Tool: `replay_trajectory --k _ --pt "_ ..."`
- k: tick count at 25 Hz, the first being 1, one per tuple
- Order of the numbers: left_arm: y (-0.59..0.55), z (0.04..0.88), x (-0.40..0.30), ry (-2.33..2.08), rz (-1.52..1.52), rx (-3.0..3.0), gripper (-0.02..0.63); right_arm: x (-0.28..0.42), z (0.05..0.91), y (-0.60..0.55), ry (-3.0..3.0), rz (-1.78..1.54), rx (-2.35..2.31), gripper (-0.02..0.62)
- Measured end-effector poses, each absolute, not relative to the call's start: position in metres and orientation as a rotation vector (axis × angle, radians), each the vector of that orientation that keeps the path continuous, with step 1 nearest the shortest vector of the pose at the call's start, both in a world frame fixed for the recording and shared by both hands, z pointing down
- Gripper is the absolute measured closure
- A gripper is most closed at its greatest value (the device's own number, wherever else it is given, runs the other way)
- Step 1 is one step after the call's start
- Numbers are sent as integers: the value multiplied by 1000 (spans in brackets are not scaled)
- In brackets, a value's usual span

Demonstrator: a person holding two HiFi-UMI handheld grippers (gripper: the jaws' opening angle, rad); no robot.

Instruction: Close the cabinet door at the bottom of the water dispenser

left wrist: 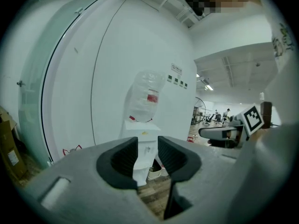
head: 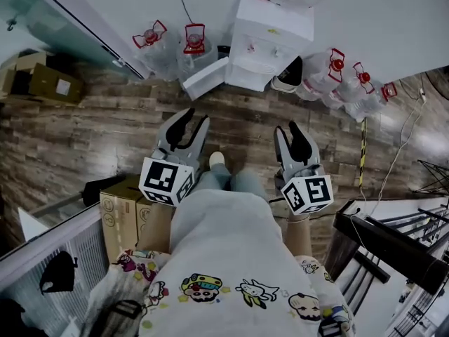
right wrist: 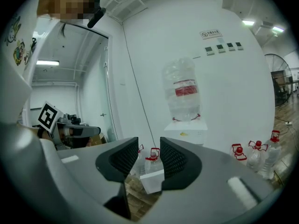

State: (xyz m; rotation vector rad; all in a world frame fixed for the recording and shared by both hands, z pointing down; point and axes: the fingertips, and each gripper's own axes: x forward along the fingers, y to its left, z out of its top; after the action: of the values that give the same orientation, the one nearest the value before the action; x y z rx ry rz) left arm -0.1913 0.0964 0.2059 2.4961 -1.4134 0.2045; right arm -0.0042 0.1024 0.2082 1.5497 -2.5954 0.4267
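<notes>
**Door open, grippers not yet at it**

Step in hand: the approach. The dispenser (head: 270, 41) stands at 12 o'clock against the wall. Its bottom door (head: 205, 78) is swung out toward 11 o'clock, well apart from both grippers.

Left gripper (head: 198, 116) is at 11 and right gripper (head: 286, 126) at 1, both pointing at the unit.

Left jaws are apart with a clear gap; nothing is between the pads and they touch nothing. Right jaws are likewise apart and empty.

Next, as I judge it: close in, get the left gripper behind the door's free edge, and push it round toward 1 o'clock until flush. An overshoot risks nudging the dispenser.
</notes>
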Motion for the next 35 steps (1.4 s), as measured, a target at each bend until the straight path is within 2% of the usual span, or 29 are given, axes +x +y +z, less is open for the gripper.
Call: replay_trajectory --k 15,27,35 --pt "39 234 -194 -1420 233 2416 480 -8 237 42 -2566 512 1467 456" --pt "-63 214 -160 -1526 191 2405 479 31 223 -67 -2634 468 1398 456" --pt "-93 222 -143 -1543 228 2388 479 41 223 -104 -2663 466 1338 459"
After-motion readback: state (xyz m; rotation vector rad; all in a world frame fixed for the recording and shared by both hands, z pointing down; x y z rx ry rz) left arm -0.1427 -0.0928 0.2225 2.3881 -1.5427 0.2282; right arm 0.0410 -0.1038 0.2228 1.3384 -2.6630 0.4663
